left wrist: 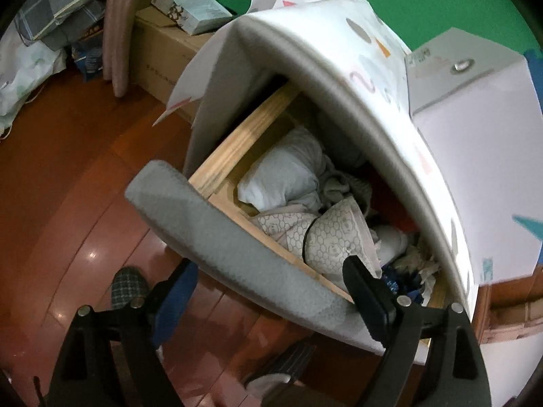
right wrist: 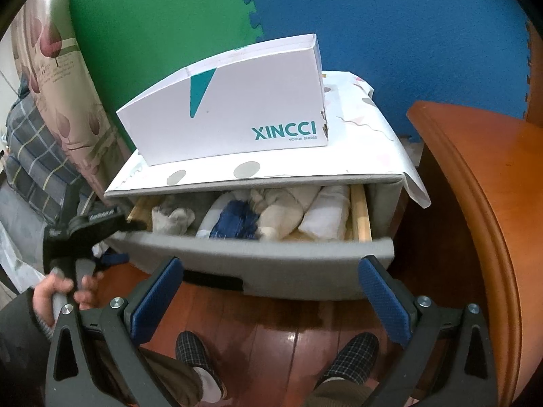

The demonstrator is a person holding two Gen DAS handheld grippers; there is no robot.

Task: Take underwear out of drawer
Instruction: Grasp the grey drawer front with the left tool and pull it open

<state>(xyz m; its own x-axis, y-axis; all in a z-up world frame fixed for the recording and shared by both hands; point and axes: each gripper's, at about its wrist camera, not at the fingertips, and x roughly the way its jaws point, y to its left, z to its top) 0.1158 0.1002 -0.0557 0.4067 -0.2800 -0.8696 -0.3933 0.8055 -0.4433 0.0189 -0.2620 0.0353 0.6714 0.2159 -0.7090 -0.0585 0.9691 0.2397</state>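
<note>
A grey drawer front (right wrist: 258,257) stands pulled out from a small grey cabinet. Inside lie rolled clothes: white rolls (right wrist: 325,213), a beige roll (right wrist: 281,210), a dark blue piece (right wrist: 234,220) and a grey bundle (right wrist: 173,218). In the left wrist view the drawer front (left wrist: 237,251) lies between my left gripper's (left wrist: 271,295) fingers; the right finger reaches inside beside a honeycomb-patterned roll (left wrist: 332,237), the jaws wide apart. My left gripper also shows in the right wrist view (right wrist: 135,225) at the drawer's left corner. My right gripper (right wrist: 278,298) is open and empty in front of the drawer.
A white XINCCI shoe box (right wrist: 230,108) sits on the cabinet's patterned cover (right wrist: 366,149). An orange wooden furniture piece (right wrist: 482,224) stands close on the right. Cardboard boxes (left wrist: 159,51) and bags (left wrist: 34,57) lie left. My slippered feet (right wrist: 353,349) stand on the wooden floor.
</note>
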